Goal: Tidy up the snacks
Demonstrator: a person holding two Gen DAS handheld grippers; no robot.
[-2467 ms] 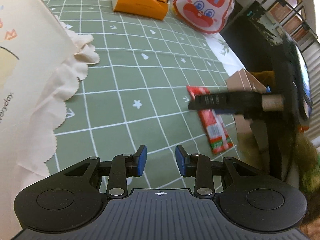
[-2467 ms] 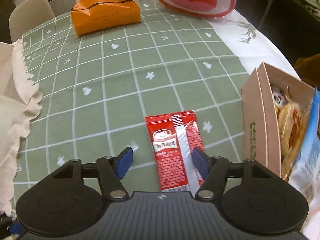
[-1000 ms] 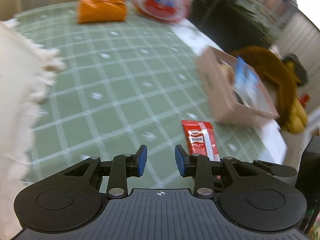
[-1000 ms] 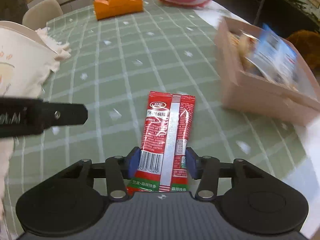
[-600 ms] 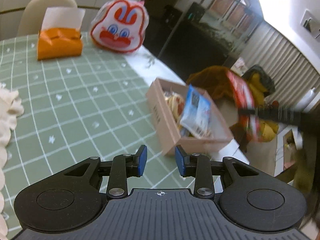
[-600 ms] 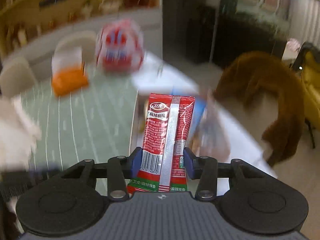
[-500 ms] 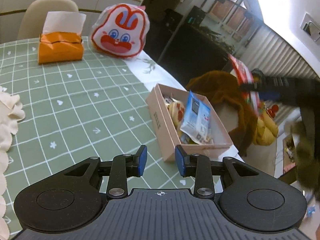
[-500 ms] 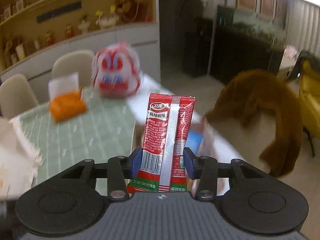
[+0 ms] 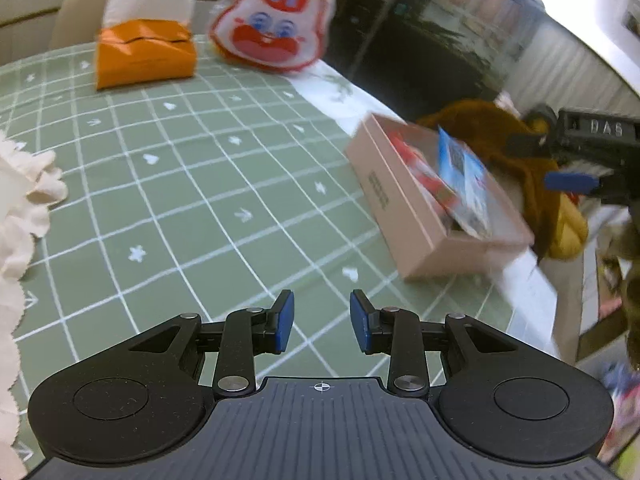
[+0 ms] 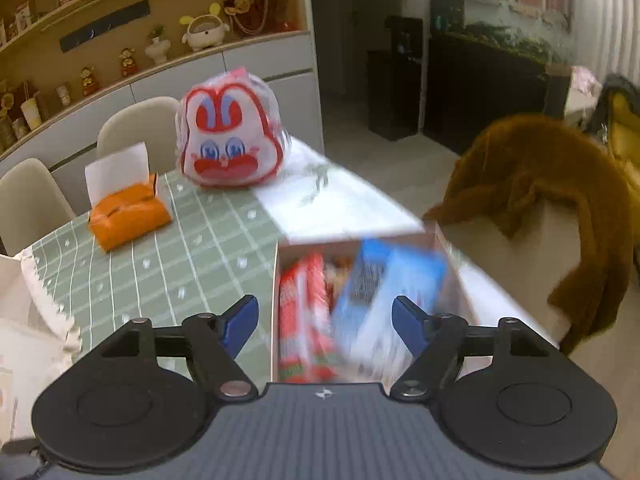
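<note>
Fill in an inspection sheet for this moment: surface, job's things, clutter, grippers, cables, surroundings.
Surface: green grid tablecloth over the table, white cloth at its far edge.
Job's things: pink cardboard box at the table's edge; red snack packet and blue packet inside, blurred.
Clutter: orange tissue pack, rabbit-face bag, cream cloth bag at the left.
Grippers: left gripper part open, nothing between its fingers; right gripper above the box, jaws opening, pads clear of the packets.
Cables: nothing seen.
Surroundings: beige chairs, shelf with figurines, brown coat over a chair.
</note>
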